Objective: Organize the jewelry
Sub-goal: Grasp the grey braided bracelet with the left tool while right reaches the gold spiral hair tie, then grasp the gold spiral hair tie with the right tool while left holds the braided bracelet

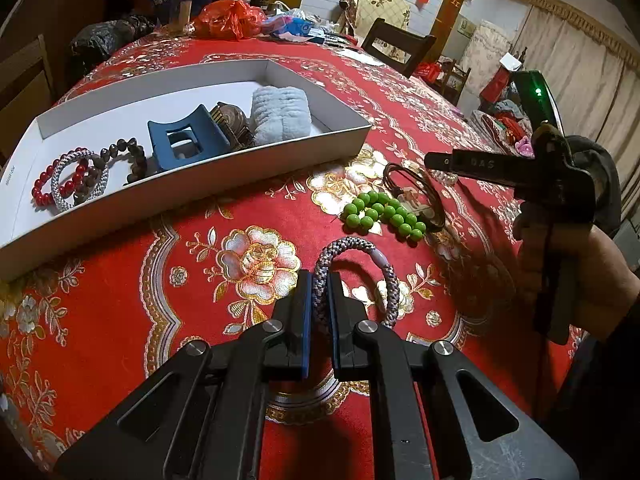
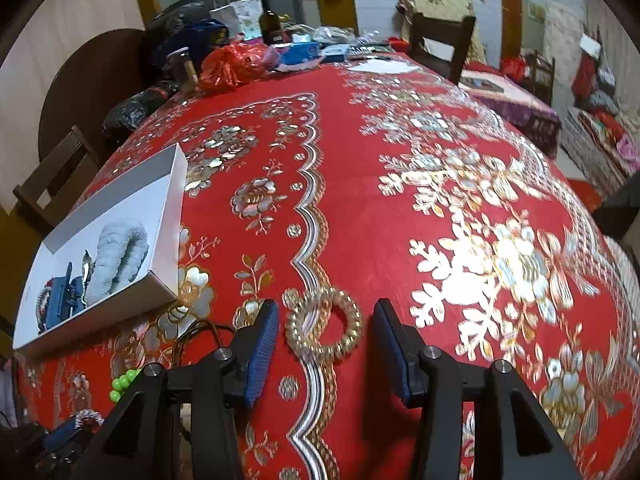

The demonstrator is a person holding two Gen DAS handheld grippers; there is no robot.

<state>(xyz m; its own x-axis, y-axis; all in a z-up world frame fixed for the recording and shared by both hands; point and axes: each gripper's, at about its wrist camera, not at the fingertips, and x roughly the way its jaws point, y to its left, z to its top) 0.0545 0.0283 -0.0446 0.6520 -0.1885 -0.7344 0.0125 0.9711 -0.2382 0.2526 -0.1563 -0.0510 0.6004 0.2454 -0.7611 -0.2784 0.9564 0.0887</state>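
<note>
The left hand-held gripper pinches a braided bracelet (grey-purple cord) on the tabletop. The right hand-held gripper stands wide apart around a gold bracelet, not touching it.

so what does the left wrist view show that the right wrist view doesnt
Only the left wrist view: the left hand-held gripper shut on a braided grey bracelet, and red bead bracelets in the box.
Only the right wrist view: the open right hand-held gripper around a gold bangle.
Both: white box, blue hair claw, green beads.
</note>
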